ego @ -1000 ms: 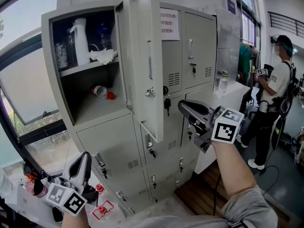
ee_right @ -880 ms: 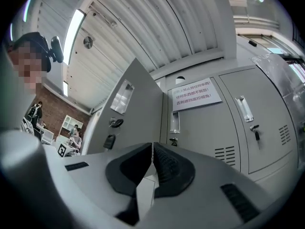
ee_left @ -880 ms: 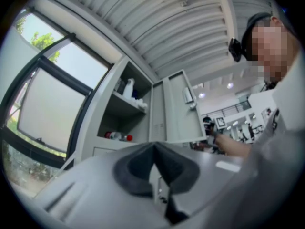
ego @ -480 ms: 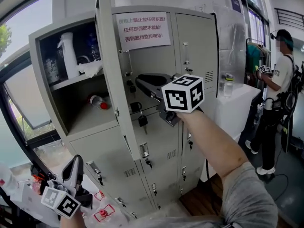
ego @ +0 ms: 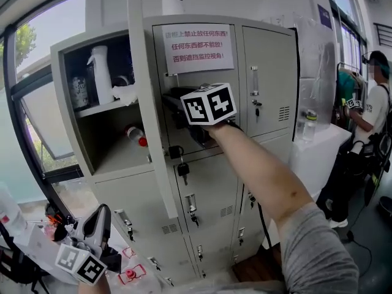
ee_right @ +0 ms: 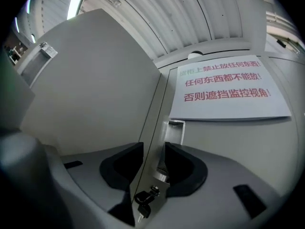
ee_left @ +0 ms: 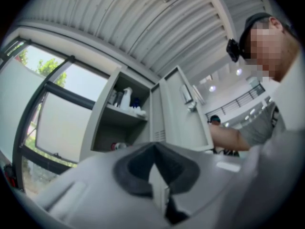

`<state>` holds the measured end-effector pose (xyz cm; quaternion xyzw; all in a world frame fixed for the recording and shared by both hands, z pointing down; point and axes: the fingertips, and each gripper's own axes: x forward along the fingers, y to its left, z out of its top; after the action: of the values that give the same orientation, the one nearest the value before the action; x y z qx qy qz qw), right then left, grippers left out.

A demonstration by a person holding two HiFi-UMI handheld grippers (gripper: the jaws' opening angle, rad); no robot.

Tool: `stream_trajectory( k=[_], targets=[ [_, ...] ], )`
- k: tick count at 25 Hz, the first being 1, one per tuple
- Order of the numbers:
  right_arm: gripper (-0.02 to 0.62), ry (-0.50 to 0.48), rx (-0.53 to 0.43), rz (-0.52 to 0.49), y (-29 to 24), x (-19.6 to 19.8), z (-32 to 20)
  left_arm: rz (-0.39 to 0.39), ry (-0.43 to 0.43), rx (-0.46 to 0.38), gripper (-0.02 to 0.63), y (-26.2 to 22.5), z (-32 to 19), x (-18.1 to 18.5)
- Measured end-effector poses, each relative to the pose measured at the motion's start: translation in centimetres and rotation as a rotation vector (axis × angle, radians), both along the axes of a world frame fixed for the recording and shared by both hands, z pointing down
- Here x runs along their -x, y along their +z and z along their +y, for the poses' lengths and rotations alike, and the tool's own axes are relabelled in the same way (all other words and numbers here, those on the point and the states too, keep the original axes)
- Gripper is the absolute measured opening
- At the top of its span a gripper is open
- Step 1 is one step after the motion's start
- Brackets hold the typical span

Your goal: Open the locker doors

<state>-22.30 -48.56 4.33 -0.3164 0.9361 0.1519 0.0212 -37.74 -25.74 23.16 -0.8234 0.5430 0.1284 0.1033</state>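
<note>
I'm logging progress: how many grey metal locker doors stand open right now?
1: the grey metal door of the top-left locker, swung out towards the camera. The other doors look shut; the arm hides some.

The open door (ego: 152,115) stands left of the notice (ego: 199,45).

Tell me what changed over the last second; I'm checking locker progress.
The right gripper rose from lower down to the signed upper middle door; its jaws have just been opening, that door's left edge between them, ungripped. The left gripper stayed low and shut; the upper-left door stayed open.
</note>
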Motion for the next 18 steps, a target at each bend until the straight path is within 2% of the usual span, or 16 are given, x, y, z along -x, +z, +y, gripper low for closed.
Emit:
stream_trajectory(
  k=[8,13,18],
  targets=[
    [0.132,0.009,0.024,-0.004,-0.9,0.9,-0.4,0.016,-0.022,0.01,0.0,0.9,0.7,1.2],
    [0.132,-0.036,0.067,-0.014,-1.0,0.9,-0.4,-0.004,-0.039,0.006,0.0,0.7,1.1,1.3],
    [0.132,-0.081,0.116,-0.031,-0.9,1.0,-0.4,0.005,-0.019,0.003,0.0,1.1,1.3,1.1]
  ],
)
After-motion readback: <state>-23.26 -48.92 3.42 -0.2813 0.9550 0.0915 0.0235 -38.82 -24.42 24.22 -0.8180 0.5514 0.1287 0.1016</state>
